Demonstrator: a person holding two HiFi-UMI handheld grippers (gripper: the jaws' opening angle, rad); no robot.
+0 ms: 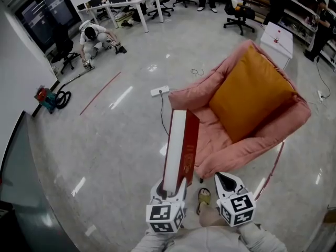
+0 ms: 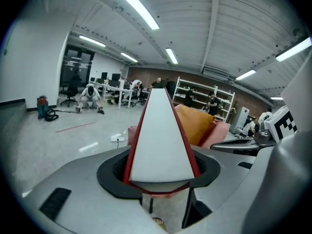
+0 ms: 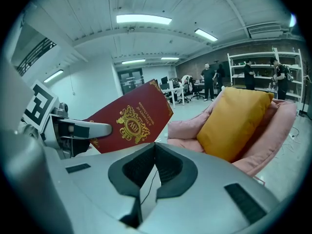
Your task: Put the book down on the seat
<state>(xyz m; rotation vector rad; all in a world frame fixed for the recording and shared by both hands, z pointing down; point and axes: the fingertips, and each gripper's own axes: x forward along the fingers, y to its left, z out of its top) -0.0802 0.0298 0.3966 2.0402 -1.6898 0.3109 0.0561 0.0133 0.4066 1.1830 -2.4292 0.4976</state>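
A dark red book (image 1: 190,140) with white page edges stands on edge in my left gripper (image 1: 169,189), whose jaws are shut on its lower end. In the left gripper view the book (image 2: 158,140) rises straight up out of the jaws. In the right gripper view its gold-crested cover (image 3: 129,118) shows at the left. The book hangs above the floor just left of the pink armchair's seat (image 1: 212,127). An orange cushion (image 1: 252,93) leans against the chair back. My right gripper (image 1: 226,181) is shut and holds nothing, beside the left one, near the chair's front edge (image 3: 155,147).
A white power strip (image 1: 159,91) with its cable lies on the floor behind the chair. A white box (image 1: 276,40) stands beyond it. A person (image 1: 94,35) crouches at the far left by desks and office chairs. A shoe (image 1: 203,196) shows between the grippers.
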